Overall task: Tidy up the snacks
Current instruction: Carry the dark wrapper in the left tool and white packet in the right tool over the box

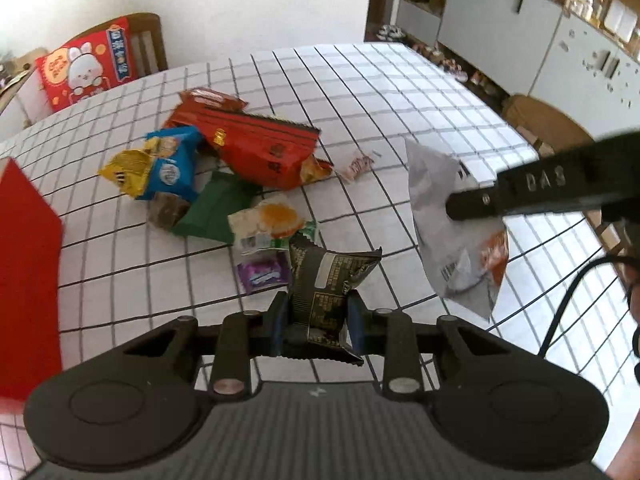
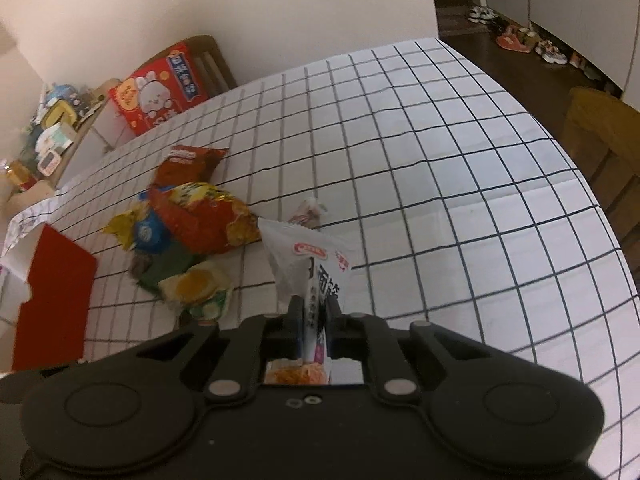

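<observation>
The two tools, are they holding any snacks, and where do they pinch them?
Left tool pinches the black packet at its lower end. Right tool pinches the white packet near its lower half.

Black packet (image 1: 320, 292), white packet (image 2: 306, 268), both aloft

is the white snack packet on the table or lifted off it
Lifted: the white snack packet hangs clear of the checked tablecloth, pinched in the right gripper.

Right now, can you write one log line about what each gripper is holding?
left gripper: shut on black foil snack packet | right gripper: shut on white plastic snack packet | both lifted above checked tablecloth
</observation>
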`<state>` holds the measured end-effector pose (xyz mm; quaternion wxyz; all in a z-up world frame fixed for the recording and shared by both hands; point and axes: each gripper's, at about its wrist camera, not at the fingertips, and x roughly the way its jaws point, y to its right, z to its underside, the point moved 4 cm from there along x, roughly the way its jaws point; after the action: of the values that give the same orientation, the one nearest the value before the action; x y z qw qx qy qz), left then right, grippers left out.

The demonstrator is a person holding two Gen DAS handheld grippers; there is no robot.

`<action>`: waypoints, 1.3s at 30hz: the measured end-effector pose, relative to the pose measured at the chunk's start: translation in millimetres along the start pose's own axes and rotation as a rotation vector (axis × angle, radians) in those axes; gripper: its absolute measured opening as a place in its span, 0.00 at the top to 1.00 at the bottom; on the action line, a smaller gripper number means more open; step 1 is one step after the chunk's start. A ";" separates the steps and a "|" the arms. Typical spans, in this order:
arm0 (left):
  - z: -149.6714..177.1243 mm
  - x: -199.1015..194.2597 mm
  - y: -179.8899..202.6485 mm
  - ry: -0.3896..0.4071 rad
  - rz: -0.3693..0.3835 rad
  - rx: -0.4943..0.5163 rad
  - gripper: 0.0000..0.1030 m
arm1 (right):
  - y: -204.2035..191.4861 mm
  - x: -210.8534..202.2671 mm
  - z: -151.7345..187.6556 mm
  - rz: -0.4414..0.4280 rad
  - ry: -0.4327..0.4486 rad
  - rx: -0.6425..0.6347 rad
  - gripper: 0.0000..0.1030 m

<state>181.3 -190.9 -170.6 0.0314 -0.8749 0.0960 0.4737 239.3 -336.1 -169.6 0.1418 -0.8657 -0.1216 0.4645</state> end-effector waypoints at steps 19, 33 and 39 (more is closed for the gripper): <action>15.2 -111.5 -92.1 0.107 -0.086 -0.214 0.72 | -111.0 -57.8 14.7 -0.130 0.056 -0.188 0.91; 27.6 -165.5 -181.3 0.177 -0.178 -0.350 0.72 | -226.5 -57.4 10.8 -0.232 0.067 -0.343 0.91; 31.8 -176.8 -222.8 0.184 -0.224 -0.398 0.72 | -273.5 -48.6 12.6 -0.258 0.060 -0.386 0.91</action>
<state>105.0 56.5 -48.5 -0.0983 -0.9084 -0.0943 0.3953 181.0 -96.6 -40.7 0.0353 -0.8676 -0.3133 0.3845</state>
